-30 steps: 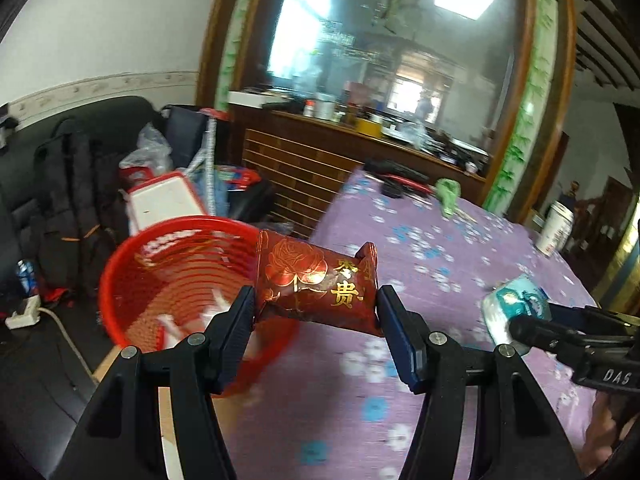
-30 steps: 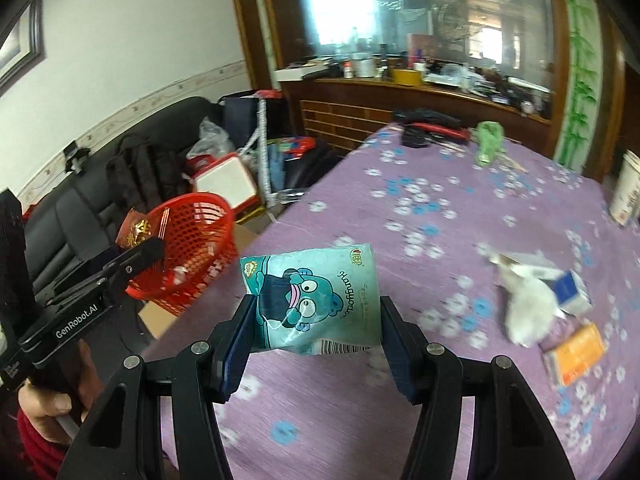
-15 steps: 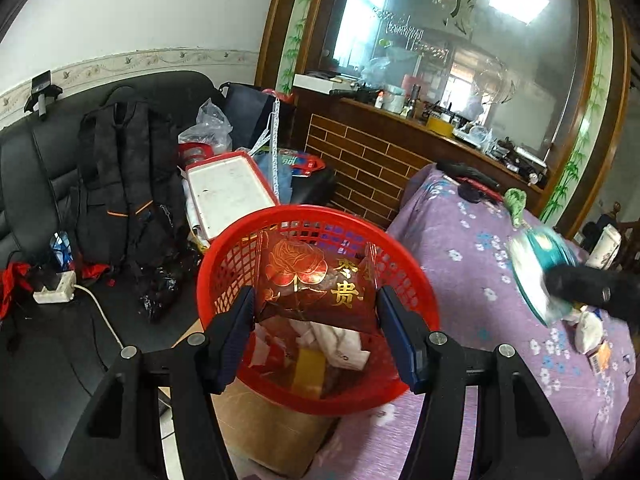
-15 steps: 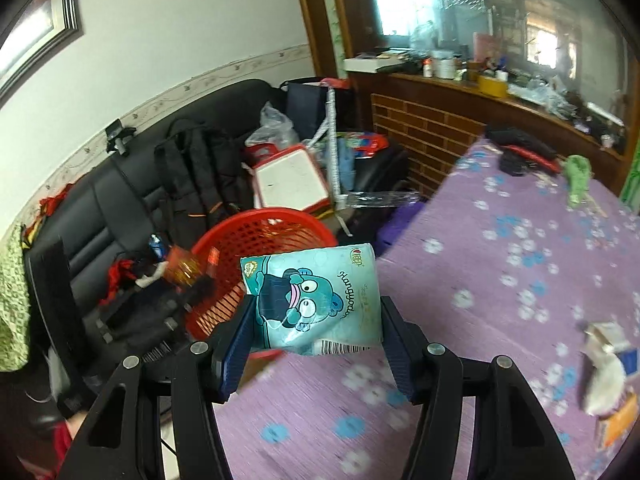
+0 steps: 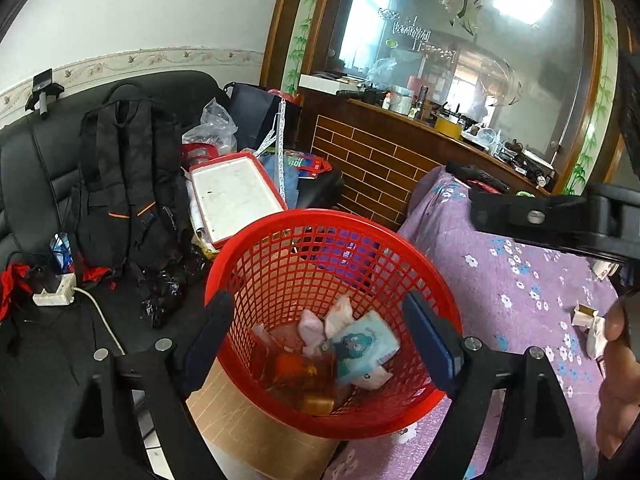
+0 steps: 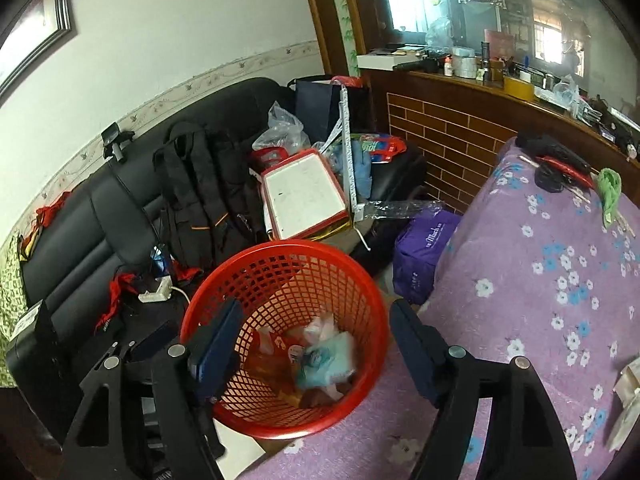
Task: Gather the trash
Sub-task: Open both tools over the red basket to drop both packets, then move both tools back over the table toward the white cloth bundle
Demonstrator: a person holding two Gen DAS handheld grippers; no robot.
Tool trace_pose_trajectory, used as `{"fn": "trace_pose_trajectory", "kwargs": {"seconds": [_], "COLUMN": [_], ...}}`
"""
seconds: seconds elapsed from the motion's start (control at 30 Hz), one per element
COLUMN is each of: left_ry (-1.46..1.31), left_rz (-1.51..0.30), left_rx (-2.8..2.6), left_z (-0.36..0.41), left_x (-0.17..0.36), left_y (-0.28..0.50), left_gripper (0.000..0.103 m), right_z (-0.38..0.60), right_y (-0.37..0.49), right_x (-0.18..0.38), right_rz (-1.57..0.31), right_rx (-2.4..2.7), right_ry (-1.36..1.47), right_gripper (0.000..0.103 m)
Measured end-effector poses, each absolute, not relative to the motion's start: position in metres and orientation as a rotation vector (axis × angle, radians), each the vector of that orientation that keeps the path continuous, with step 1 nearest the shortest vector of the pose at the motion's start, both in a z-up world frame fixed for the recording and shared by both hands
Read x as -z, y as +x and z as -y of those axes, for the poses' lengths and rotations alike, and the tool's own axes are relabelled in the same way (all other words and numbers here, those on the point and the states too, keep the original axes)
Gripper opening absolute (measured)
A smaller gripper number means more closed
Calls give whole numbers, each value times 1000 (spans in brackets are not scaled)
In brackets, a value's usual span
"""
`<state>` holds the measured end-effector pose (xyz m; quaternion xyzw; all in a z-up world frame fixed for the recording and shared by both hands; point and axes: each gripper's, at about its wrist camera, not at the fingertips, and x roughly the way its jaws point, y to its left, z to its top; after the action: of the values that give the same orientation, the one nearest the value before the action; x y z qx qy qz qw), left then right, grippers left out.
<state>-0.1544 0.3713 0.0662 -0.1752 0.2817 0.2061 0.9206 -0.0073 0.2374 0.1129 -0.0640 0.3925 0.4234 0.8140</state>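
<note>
The left tool point(image 5: 320, 336) hangs over the red mesh basket point(image 5: 424, 264), its two blue-padded fingers point(image 5: 430, 338) spread wide and opening further, with nothing between them. The right tool point(image 6: 316, 344) is poised over the same basket point(image 6: 224, 276) from the other side; its jaws are likewise apart and opening, and they grip nothing.

Inside the basket lies the trash: a teal snack packet with a cartoon figure point(image 5: 362, 346), lying loose on the heap and blurred in the right wrist view point(image 6: 326, 362); a dark red and gold packet point(image 5: 306, 372) just beside it, also blurred; and crumpled white tissue point(image 5: 334, 320) behind them. The basket sits on a cardboard box point(image 5: 240, 420) at the edge of the table, which wears a purple cloth with a flower print point(image 6: 560, 280).

More litter remains on that cloth: a small opened carton and white wrappers point(image 5: 590, 326) near the right edge of the left wrist view.

Behind the basket a black sofa point(image 6: 80, 232) carries a black backpack point(image 5: 128, 184), a white-topped, red-rimmed box point(image 6: 302, 198) and a clear plastic bag point(image 5: 212, 124). A white power strip point(image 5: 54, 294) lies on the sofa seat.
</note>
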Motion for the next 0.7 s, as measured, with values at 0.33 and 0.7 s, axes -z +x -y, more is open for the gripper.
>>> {"fn": "trace_pose_trajectory", "kwargs": {"seconds": [0.33, 0.7], "left_ry": [-307, -154], "left_rz": [-577, -660], "left_rx": [-341, -121], "left_z": [-317, -189], "left_x": [-79, -73], "left_y": [-153, -119], "left_gripper": [85, 85], "right_z": [-127, 23], "right_y": [-14, -37], "right_x": [-103, -84], "right_rz": [-868, -856], "right_rx": [-803, -617], "right_ry": [-56, 55], "right_gripper": [80, 80]}}
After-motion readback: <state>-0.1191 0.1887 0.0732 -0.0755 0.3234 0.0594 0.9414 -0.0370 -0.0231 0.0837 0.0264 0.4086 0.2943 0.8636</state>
